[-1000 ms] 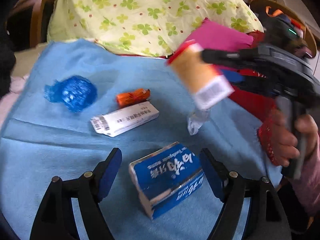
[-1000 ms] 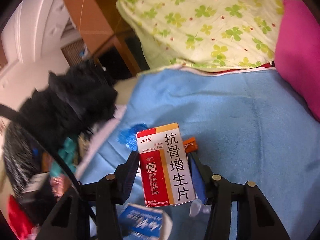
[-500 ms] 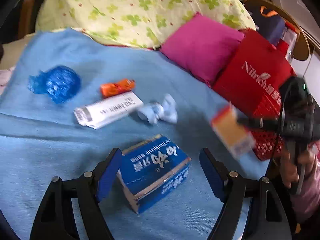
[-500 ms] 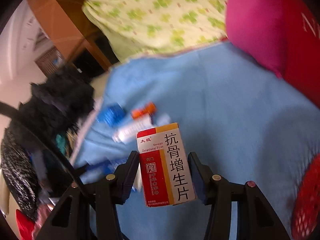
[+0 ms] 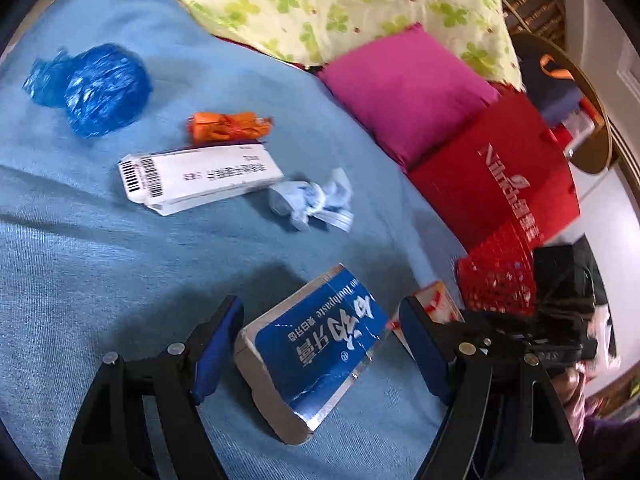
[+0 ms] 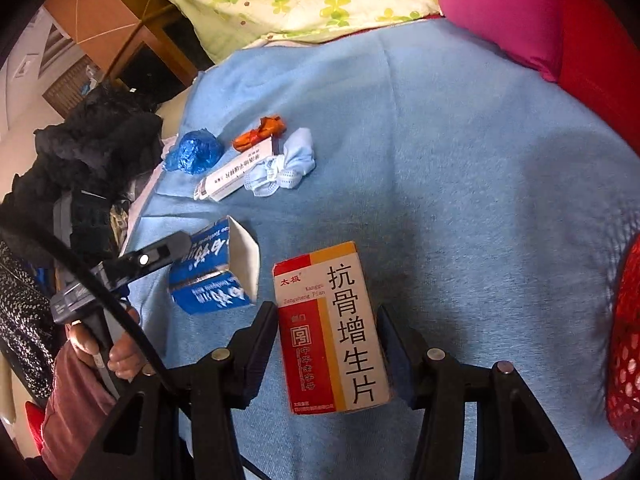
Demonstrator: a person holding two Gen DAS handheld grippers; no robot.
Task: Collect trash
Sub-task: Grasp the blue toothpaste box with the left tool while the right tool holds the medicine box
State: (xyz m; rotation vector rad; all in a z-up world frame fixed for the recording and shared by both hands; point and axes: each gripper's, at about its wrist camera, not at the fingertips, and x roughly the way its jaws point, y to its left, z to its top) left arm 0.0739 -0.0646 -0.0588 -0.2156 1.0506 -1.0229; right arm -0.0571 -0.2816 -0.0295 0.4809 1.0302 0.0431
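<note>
My left gripper is open and straddles a blue toothpaste box lying on the blue blanket; its pads do not press on the box. My right gripper holds a red-and-white medicine box upright, just over the blanket. Its jaws are opening, and the box still sits between the pads. A red mesh basket is at the right edge. Farther back lie a blue plastic wad, an orange wrapper, a white carton and a crumpled face mask.
A pink cushion and a red bag border the blanket on the right, with a clover-print quilt behind. Dark clothing is piled off the bed's left side. A person's hand grips the left tool.
The right gripper has carried the medicine box down and across, from over the trash to near the red basket. The left gripper has sunk closer around the toothpaste box.
</note>
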